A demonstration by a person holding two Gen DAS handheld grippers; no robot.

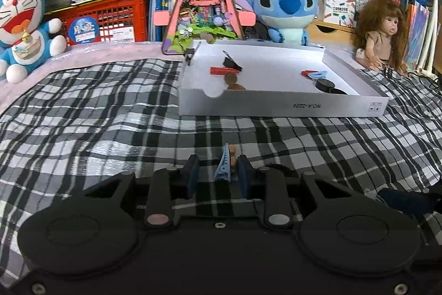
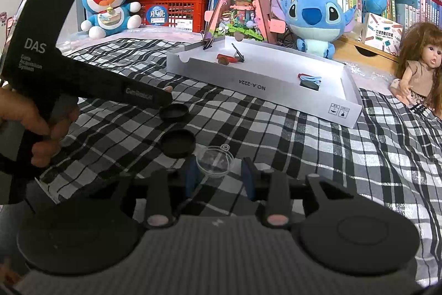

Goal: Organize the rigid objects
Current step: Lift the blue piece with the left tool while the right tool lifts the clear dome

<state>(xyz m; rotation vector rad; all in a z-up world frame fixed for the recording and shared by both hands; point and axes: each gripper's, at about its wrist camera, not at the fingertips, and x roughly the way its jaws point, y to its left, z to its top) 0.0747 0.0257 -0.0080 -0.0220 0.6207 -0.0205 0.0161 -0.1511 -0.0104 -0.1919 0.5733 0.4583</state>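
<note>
At the bottom centre of the left wrist view, the left gripper (image 1: pixel 221 173) is nearly closed, its blue pads pinching a light blue hair clip (image 1: pixel 224 165) held upright over the black-and-white checked cloth (image 1: pixel 96 115). At the bottom centre of the right wrist view, the right gripper (image 2: pixel 221 179) is narrowed around a clear plastic dome (image 2: pixel 215 161); contact is hard to judge. Two black round lids (image 2: pixel 178 143) lie just to the dome's left. Higher up, right of centre, a white tray (image 1: pixel 276 107) holds small items.
</note>
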